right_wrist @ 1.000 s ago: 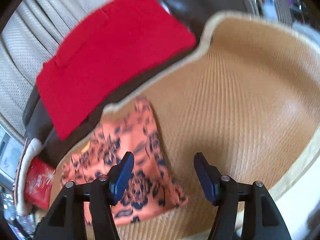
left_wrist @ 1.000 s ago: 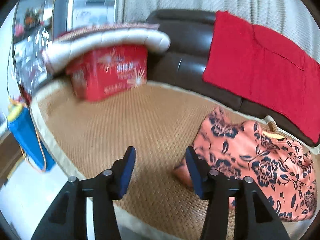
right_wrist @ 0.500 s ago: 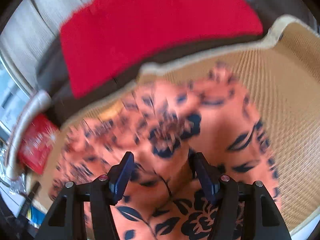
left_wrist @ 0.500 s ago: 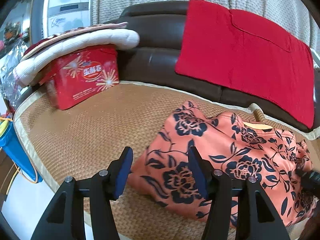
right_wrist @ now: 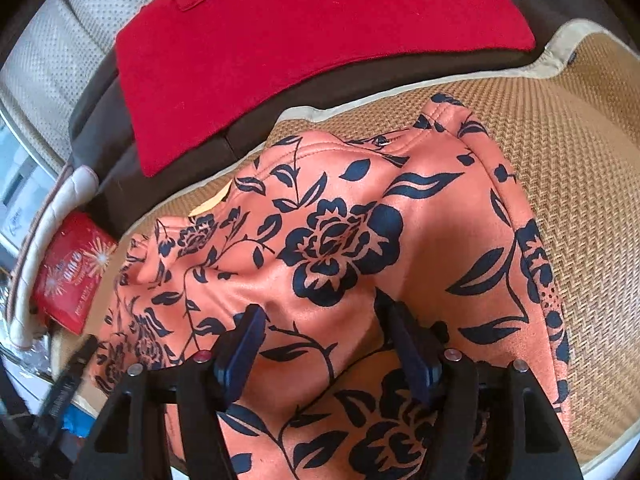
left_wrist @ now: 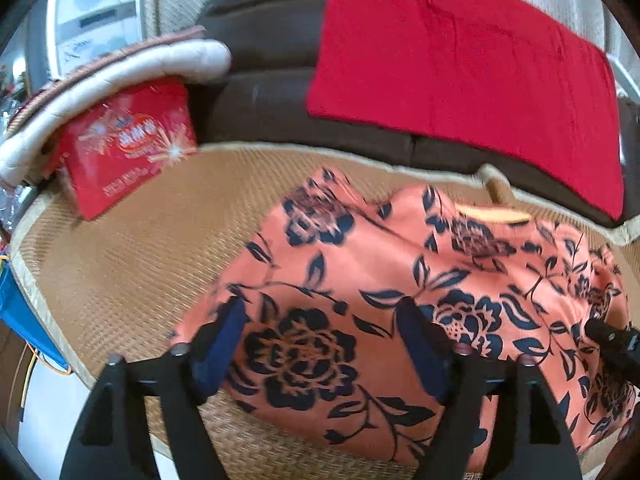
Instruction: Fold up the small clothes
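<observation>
Orange garment with a dark navy floral print [left_wrist: 360,280] lies rumpled on the woven tan rattan mat [left_wrist: 132,248] covering the sofa seat, toward the mat's back edge; a yellow neck label [left_wrist: 494,213] shows near its top.

Left tool [left_wrist: 320,344]: jaws opening, blue pads spread wide over the garment's near-left corner, fabric visible between them, pads not pressing on it. Nothing gripped.

Right tool [right_wrist: 320,344]: jaws opening slightly, pads apart over the middle of the garment, where a raised fold of fabric [right_wrist: 320,304] sits between them. Cannot see either pad clamping the cloth; reads as open above or against the fabric.

In the left wrist view the tip of the right tool shows at the right edge, on the garment's far side. In the right wrist view the left tool shows dark and blurred at lower left.

Background: flat red cloth [left_wrist: 460,68] draped over the dark brown leather sofa back [left_wrist: 260,92]; red printed box [left_wrist: 128,148] at the mat's left end with a white padded cushion [left_wrist: 120,76] on top; blue item [left_wrist: 20,320] beyond the mat's left edge, cannot tell what it is.
</observation>
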Demonstrator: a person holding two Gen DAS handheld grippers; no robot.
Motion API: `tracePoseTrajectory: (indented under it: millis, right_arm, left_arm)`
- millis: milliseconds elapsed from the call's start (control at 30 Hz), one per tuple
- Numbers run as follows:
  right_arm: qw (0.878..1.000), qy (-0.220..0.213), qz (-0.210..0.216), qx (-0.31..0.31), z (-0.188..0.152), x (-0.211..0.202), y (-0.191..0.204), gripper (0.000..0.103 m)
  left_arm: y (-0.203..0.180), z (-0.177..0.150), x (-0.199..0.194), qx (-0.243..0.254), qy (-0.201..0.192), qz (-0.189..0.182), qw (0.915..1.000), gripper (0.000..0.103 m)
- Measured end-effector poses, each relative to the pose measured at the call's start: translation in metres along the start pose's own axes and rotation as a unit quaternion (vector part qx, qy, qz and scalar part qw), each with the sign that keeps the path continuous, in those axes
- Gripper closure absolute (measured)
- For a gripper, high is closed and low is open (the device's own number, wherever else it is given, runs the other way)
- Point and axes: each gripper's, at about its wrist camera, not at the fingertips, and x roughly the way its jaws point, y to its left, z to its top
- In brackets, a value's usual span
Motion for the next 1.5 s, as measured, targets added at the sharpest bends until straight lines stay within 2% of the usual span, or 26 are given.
tracePoseTrajectory:
  millis: [67, 167, 300, 367, 467, 533, 600, 667, 733, 767, 833, 1000, 1100, 1200, 1233, 1267, 1300, 1333, 1400, 1467, 1500]
  right_arm:
    - [1.0, -0.001, 0.005, 0.007, 0.0, 0.0, -0.001, 0.031]
    - [1.0, -0.004, 0.009, 0.008, 0.001, 0.0, 0.001, 0.025]
    - [1.0, -0.005, 0.008, 0.01, 0.001, -0.001, 0.005, 0.021]
    - [0.999, -0.003, 0.024, 0.03, 0.004, -0.002, 0.0, 0.02]
    - [0.994, -0.006, 0.068, 0.082, 0.008, -0.005, -0.017, 0.02]
    - [0.991, -0.005, 0.089, 0.104, 0.009, -0.006, -0.025, 0.02]
    - [0.989, -0.005, 0.095, 0.111, 0.01, -0.006, -0.027, 0.02]
    - [0.99, -0.007, 0.093, 0.109, 0.01, -0.006, -0.026, 0.019]
    - [0.991, -0.009, 0.087, 0.102, 0.009, -0.006, -0.022, 0.018]
    - [0.991, -0.009, 0.086, 0.101, 0.009, -0.007, -0.021, 0.018]
    - [0.99, -0.008, 0.09, 0.104, 0.009, -0.007, -0.021, 0.018]
    - [0.988, -0.006, 0.103, 0.117, 0.009, -0.007, -0.03, 0.018]
    - [0.99, -0.003, 0.096, 0.105, 0.01, -0.007, -0.028, 0.018]
    - [0.99, -0.004, 0.096, 0.101, 0.012, -0.011, -0.026, 0.023]
    - [0.989, -0.014, 0.102, 0.108, 0.013, -0.016, -0.029, 0.025]
    - [0.987, -0.025, 0.111, 0.114, 0.015, -0.02, -0.03, 0.028]
    - [0.984, -0.041, 0.124, 0.12, 0.017, -0.026, -0.031, 0.028]
    - [0.982, -0.059, 0.134, 0.12, 0.02, -0.032, -0.031, 0.028]
    - [0.982, -0.093, 0.138, 0.09, 0.027, -0.043, -0.021, 0.032]
    - [0.984, -0.112, 0.126, 0.051, 0.033, -0.045, -0.006, 0.036]
    - [0.985, -0.109, 0.125, 0.042, 0.036, -0.04, -0.001, 0.043]
  left_arm:
    - [-0.009, -0.001, 0.014, 0.012, 0.028, -0.001, 0.9995, 0.023]
    - [-0.024, -0.01, 0.046, 0.036, 0.097, 0.012, 0.9945, 0.017]
    - [-0.034, -0.014, 0.05, 0.047, 0.085, 0.049, 0.9941, 0.004]
    - [-0.036, -0.016, 0.049, 0.046, 0.083, 0.067, 0.9933, 0.001]
    - [-0.034, -0.016, 0.048, 0.055, 0.088, 0.055, 0.9931, 0.001]
    - [-0.027, -0.014, 0.049, 0.045, 0.1, 0.033, 0.9934, 0.001]
    - [-0.023, -0.01, 0.05, 0.043, 0.115, 0.023, 0.9922, 0.001]
    - [-0.025, -0.002, 0.044, 0.05, 0.134, 0.035, 0.9891, 0.001]
    - [-0.025, 0.011, 0.028, 0.034, 0.108, 0.042, 0.9927, 0.001]
    - [-0.025, 0.019, 0.016, 0.024, 0.082, 0.032, 0.9958, 0.001]
    - [-0.03, 0.032, 0.005, 0.019, 0.056, 0.015, 0.9981, 0.001]
    - [-0.039, 0.038, 0.037, 0.021, 0.082, 0.012, 0.9963, 0.001]
    - [-0.035, 0.013, 0.081, 0.028, 0.151, 0.022, 0.9879, 0.0]
    - [-0.034, 0.024, 0.071, 0.032, 0.129, 0.014, 0.9911, 0.0]
    - [-0.033, 0.028, 0.064, 0.04, 0.1, 0.025, 0.9939, 0.0]
    - [-0.03, 0.031, 0.059, 0.044, 0.075, 0.052, 0.9948, 0.0]
    - [-0.027, 0.032, 0.057, 0.041, 0.065, 0.062, 0.9951, 0.0]
    - [-0.02, 0.035, 0.056, 0.024, 0.059, 0.055, 0.9965, 0.0]
    - [-0.008, 0.039, 0.059, -0.002, 0.065, 0.036, 0.9972, 0.0]
    - [0.002, 0.04, 0.066, -0.015, 0.076, 0.052, 0.9957, 0.0]
    - [0.006, 0.039, 0.07, -0.018, 0.081, 0.061, 0.9946, 0.0]
